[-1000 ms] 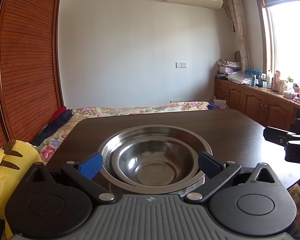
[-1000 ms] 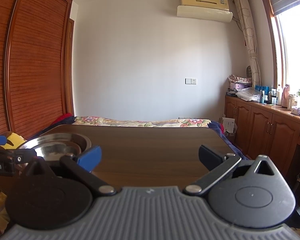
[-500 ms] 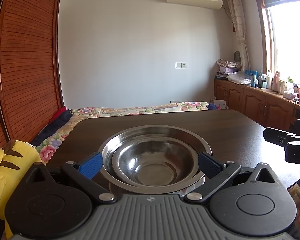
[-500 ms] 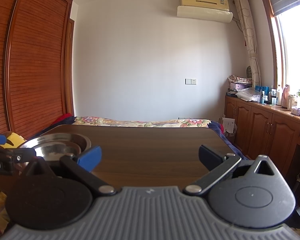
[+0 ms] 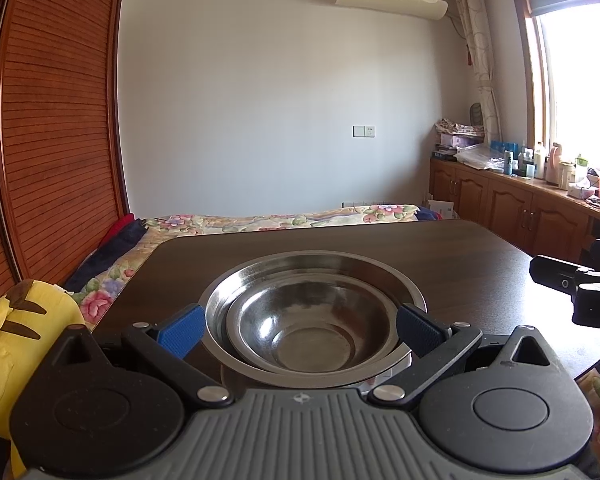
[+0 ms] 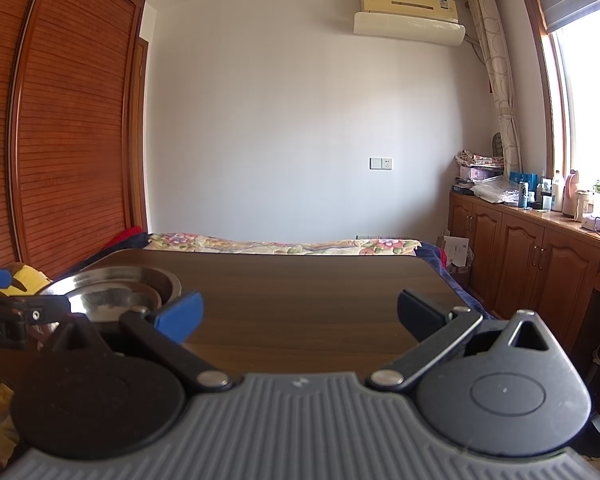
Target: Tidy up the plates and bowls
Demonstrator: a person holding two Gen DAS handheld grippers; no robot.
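Note:
Two steel bowls stand nested on the dark wooden table (image 5: 460,264), a small bowl (image 5: 312,312) inside a larger bowl (image 5: 312,258). In the left wrist view my left gripper (image 5: 298,330) is open, with its blue-padded fingers on either side of the stack's near rim and level with it. Whether the pads touch the rim I cannot tell. My right gripper (image 6: 300,312) is open over bare table to the right of the bowls (image 6: 116,288), nothing between its fingers. It also shows at the right edge of the left wrist view as my right gripper (image 5: 580,288).
A yellow plush toy (image 5: 4,340) sits off the table's left edge. A bed with a floral cover (image 5: 260,220) lies beyond the far edge. Wooden cabinets (image 5: 540,208) carrying bottles line the right wall, and a slatted wardrobe (image 5: 60,140) stands at the left.

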